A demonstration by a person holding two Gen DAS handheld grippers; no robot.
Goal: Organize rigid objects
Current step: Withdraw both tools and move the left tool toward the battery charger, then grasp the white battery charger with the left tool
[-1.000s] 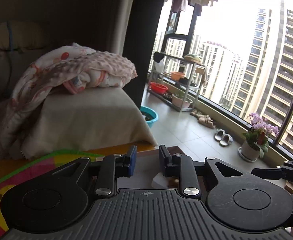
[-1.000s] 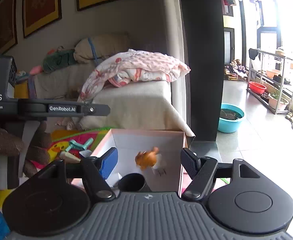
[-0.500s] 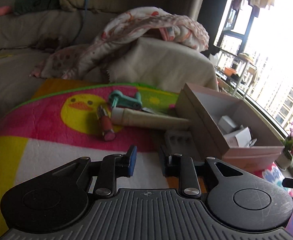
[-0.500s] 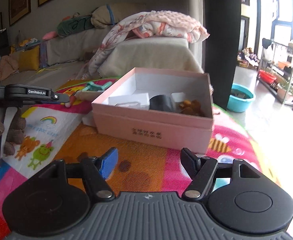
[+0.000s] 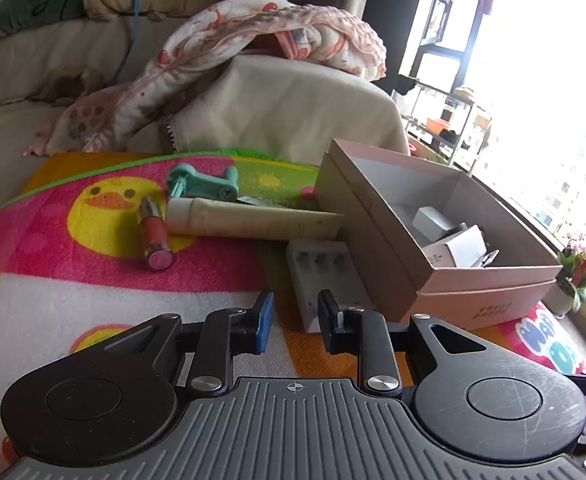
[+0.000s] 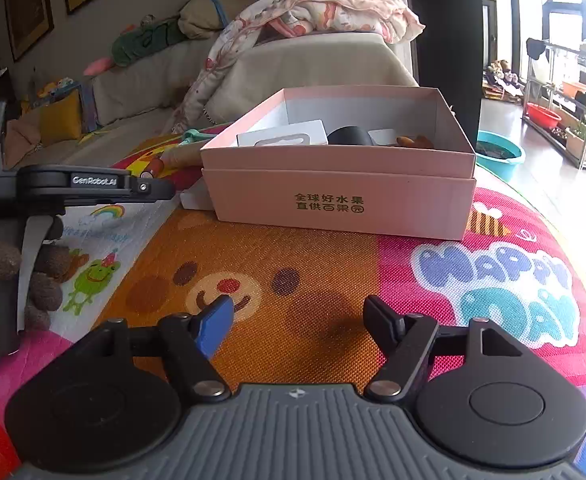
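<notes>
The left gripper [image 5: 293, 320], narrowly parted and empty, hovers just before the white tray [image 5: 325, 276] lying beside the pink box [image 5: 377, 232].

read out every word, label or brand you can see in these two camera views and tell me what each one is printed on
"全球好水果" over "直供百果园": front wall of the pink box.
"GenRobot.AI": arm of the left gripper, seen in the right wrist view.
"DAS": same gripper's body, cut off at the frame edge; the small lines beneath are unreadable.
"HAPPY DAY": play mat.
Small print on the white carton in the box: too small to read.
</notes>
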